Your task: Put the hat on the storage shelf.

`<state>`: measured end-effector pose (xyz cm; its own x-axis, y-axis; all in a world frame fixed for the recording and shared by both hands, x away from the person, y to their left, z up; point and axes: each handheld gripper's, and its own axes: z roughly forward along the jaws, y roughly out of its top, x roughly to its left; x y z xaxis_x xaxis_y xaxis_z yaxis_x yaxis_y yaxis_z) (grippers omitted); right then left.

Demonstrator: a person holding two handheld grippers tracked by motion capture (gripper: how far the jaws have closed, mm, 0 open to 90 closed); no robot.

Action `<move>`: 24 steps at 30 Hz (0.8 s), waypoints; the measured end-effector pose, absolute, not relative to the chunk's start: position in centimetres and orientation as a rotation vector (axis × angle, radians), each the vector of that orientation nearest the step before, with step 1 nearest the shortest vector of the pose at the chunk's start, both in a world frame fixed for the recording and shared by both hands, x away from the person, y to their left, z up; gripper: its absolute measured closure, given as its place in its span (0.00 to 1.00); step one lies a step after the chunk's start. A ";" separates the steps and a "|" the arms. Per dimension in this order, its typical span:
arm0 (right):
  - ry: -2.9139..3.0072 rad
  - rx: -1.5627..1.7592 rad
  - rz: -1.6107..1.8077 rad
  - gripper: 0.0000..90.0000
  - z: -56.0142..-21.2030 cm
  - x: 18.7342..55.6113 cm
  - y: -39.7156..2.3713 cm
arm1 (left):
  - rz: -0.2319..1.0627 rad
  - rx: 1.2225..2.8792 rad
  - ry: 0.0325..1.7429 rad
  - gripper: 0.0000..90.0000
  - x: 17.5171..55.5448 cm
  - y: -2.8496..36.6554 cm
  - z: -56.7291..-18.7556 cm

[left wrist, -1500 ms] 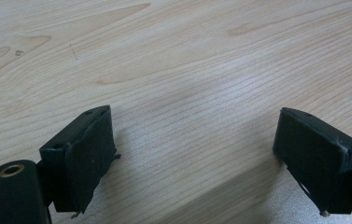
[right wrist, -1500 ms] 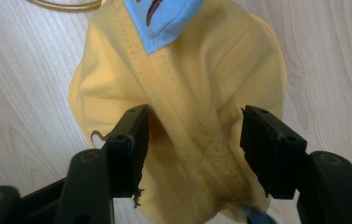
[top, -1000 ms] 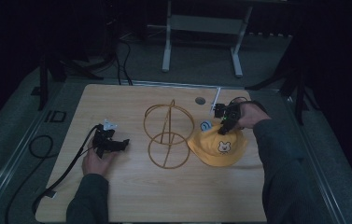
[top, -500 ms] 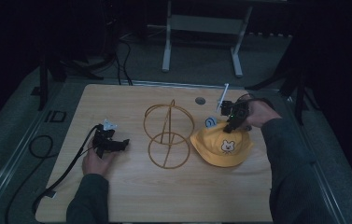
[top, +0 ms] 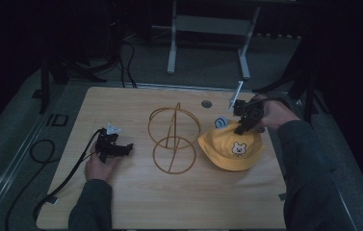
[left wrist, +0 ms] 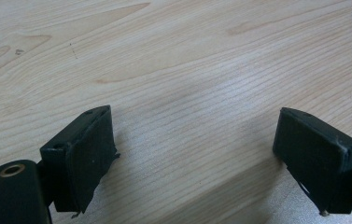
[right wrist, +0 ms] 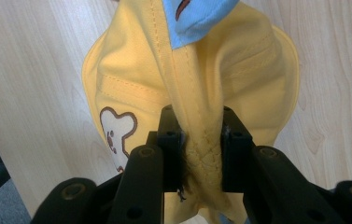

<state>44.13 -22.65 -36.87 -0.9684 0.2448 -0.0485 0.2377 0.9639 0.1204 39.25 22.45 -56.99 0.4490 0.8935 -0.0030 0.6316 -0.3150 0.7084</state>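
Lifted a bit since 1 s ago: right gripper (top: 243, 126) w/ back edge of yellow hat (top: 232, 149) pulled up off the table (top: 136, 202); hat also shifted slightly toward the right edge. Jaws closing during that sec, fabric between them. Left side unchanged.

Near to far:
- Left gripper (top: 121, 148) resting low on the table by the near-left hand (top: 99, 166), jaws spread wide, nothing between, bare wood under them in left gripper view (left wrist: 187, 140). Well apart from the hat.
- Gold wire stand (top: 173, 139), two rings + upright, mid-table, between the two grippers. Just beside the hat's left brim, not touching as far as can be told.
- Hat on the right half of the table, bear patch (top: 238, 149) facing the near side. Near brim prob. still on the wood, far part bunched and raised.
- Right gripper pinching a fold of hat along a seam, pads pressed tight on cloth (right wrist: 197, 154); blue lining/tag (top: 221, 122) showing just beyond.

Key relation: hat hangs below and nearward from right gripper; stand lies to its left, so likely next move = carry hat left + up over the stand top. Right hand (top: 270, 113) much nearer; left too far to help w/o reaching across.
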 end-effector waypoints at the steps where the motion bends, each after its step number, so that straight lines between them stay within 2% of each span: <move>1: 3.049 0.376 0.177 0.83 -36.7 44.1 -22.7 | 0.524 2.058 1.271 0.14 39.3 22.5 -57.0; 24: 3.022 0.379 0.267 0.83 -32.6 42.8 -23.6 | 0.525 2.057 1.270 0.14 39.3 22.5 -57.0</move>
<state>42.76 -23.64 -32.61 -0.9657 0.2522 -0.0612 0.2376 0.9541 0.1825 39.26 22.45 -57.00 0.4490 0.8935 -0.0029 0.6308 -0.3147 0.7092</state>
